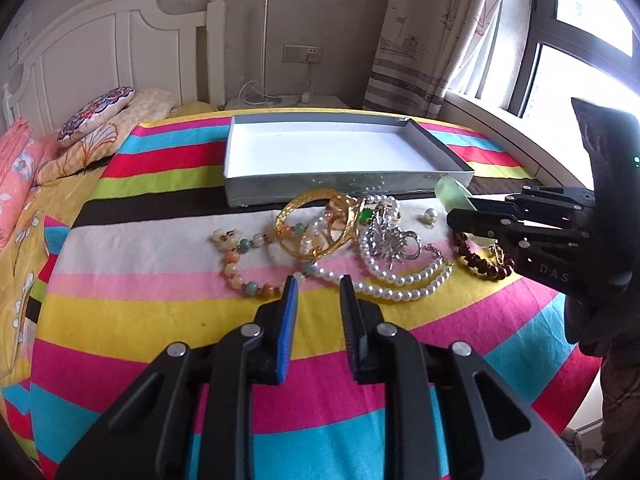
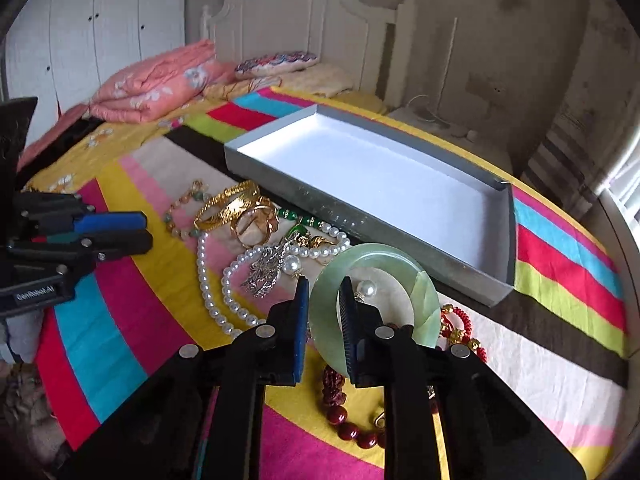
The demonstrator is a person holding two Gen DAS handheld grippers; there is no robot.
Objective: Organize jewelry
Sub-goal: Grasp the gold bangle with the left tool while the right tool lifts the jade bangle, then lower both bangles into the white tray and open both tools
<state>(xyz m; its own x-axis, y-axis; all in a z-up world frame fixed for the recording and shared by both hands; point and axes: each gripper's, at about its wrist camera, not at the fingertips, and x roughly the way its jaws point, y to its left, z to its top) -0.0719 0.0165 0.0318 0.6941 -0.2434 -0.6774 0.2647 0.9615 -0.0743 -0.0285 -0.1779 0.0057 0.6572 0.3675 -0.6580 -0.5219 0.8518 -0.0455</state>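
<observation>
A pile of jewelry lies on the striped blanket in front of an empty white-lined grey box (image 1: 436, 146) (image 2: 508, 236). It holds gold bangles (image 1: 308, 216) (image 2: 228, 204), a pearl necklace (image 1: 400, 282) (image 2: 208, 284), a silver brooch (image 1: 390, 242) (image 2: 264, 270), a pastel bead bracelet (image 1: 240, 256) and a dark red bead bracelet (image 1: 480, 260) (image 2: 344, 420). My right gripper (image 2: 324, 292) (image 1: 460, 216) is shut on a pale green jade bangle (image 2: 324, 328) (image 1: 452, 196) and holds its rim. My left gripper (image 1: 318, 280) (image 2: 146, 230) is open and empty, just short of the pearls.
Pillows (image 1: 96, 114) and a folded pink quilt (image 2: 156, 84) lie toward the white headboard (image 1: 100, 48). A nightstand with cables (image 1: 280, 100) stands behind the box. A curtain and window (image 1: 560, 40) are at the right. The bed edge runs close on the right side.
</observation>
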